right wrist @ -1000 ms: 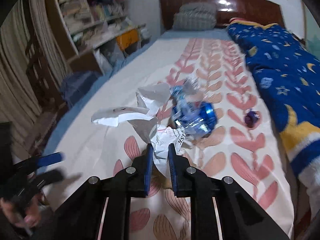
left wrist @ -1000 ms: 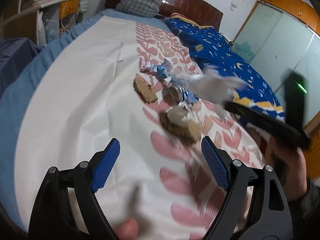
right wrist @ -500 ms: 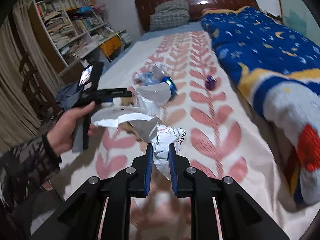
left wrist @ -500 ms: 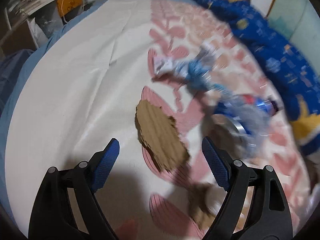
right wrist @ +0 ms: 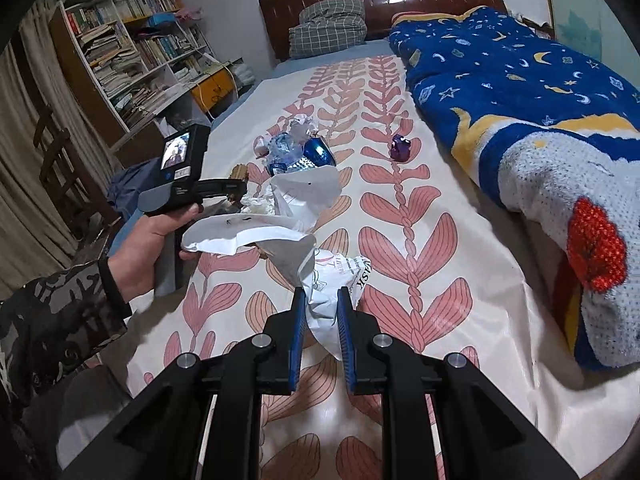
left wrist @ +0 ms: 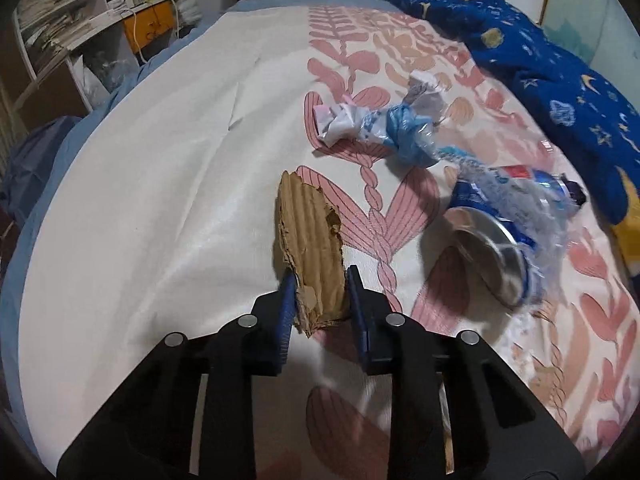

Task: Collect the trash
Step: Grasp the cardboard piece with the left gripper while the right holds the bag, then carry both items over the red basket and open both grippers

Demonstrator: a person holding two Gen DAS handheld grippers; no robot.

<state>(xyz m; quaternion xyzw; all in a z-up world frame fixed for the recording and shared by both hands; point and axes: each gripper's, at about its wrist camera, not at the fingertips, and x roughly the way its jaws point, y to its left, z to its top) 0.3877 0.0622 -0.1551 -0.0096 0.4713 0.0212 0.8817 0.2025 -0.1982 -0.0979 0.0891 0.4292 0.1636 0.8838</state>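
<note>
left gripper (left wrist: 320,276) | jaws clamped; right gripper (right wrist: 321,300) | jaws clamped

Black letters "ASK" on the white plastic bag (right wrist: 332,280), other print there too small to read

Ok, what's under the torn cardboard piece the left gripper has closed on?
The cardboard piece lies on the leaf-print bedsheet, with the left gripper pinching its near end. Around its edges only sheet shows. Whatever is directly beneath the cardboard is covered.
</note>
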